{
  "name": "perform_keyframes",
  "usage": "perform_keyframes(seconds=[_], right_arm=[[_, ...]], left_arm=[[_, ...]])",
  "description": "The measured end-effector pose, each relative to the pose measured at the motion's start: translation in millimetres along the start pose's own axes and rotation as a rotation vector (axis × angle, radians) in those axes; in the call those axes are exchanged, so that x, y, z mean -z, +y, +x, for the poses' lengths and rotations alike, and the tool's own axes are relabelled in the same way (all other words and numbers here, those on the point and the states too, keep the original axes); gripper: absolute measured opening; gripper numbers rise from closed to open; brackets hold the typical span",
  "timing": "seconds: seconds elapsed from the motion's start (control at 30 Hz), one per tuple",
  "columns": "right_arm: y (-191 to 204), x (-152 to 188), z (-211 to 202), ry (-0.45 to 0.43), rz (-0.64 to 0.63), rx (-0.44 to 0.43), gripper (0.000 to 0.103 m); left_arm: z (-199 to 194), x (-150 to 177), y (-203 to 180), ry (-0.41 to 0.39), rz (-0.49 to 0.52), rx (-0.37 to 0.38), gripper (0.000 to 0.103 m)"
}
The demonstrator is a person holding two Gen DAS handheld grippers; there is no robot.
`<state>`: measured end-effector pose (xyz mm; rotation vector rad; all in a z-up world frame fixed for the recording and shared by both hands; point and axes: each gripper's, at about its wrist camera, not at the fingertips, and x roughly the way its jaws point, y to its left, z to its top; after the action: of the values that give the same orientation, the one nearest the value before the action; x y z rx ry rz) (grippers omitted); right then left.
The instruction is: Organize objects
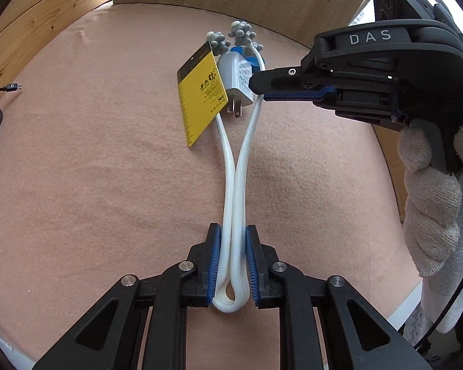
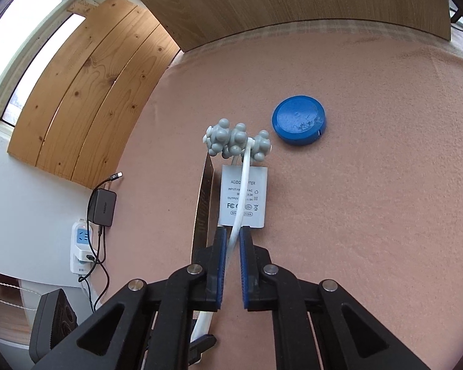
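A white wire-frame massager (image 1: 242,160) with grey knobbly rollers (image 2: 236,141) lies on the pink cloth (image 1: 92,169). My left gripper (image 1: 233,231) is shut on its looped handle end, both arms squeezed together between the blue pads. My right gripper (image 2: 233,231) comes in from the right in the left wrist view (image 1: 256,88) and is shut on one white arm near the rollers. A white power adapter (image 2: 244,197) lies between the arms. A yellow card (image 1: 199,98) hangs at the massager's left side. A gloved hand (image 1: 429,203) holds the right gripper.
A blue round lid (image 2: 299,120) lies just beyond the rollers, to the right. A black charger (image 2: 102,208) with cable and a white power strip (image 2: 81,246) sit off the cloth's left edge. A wooden board (image 2: 293,0) closes the back.
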<state>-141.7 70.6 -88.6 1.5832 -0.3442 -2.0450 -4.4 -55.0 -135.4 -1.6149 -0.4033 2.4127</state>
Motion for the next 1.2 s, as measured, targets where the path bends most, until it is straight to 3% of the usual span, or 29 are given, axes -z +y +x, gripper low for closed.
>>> perform_keyframes(seconds=[0.2, 0.77, 0.93, 1.2], right_arm=[[-8, 12, -20, -0.027, -0.010, 0.019, 0.007], [-95, 51, -73, -0.076, 0.157, 0.088, 0.007], [-108, 59, -93, -0.112, 0.174, 0.066, 0.006], [-115, 70, -111, -0.135, 0.135, 0.161, 0.006]], left_arm=[[5, 7, -26, 0.018, 0.045, 0.027, 0.017], [28, 23, -123, 0.118, 0.218, 0.139, 0.017], [30, 28, -149, 0.130, 0.256, 0.162, 0.018], [34, 35, -179, 0.158, 0.295, 0.187, 0.019]])
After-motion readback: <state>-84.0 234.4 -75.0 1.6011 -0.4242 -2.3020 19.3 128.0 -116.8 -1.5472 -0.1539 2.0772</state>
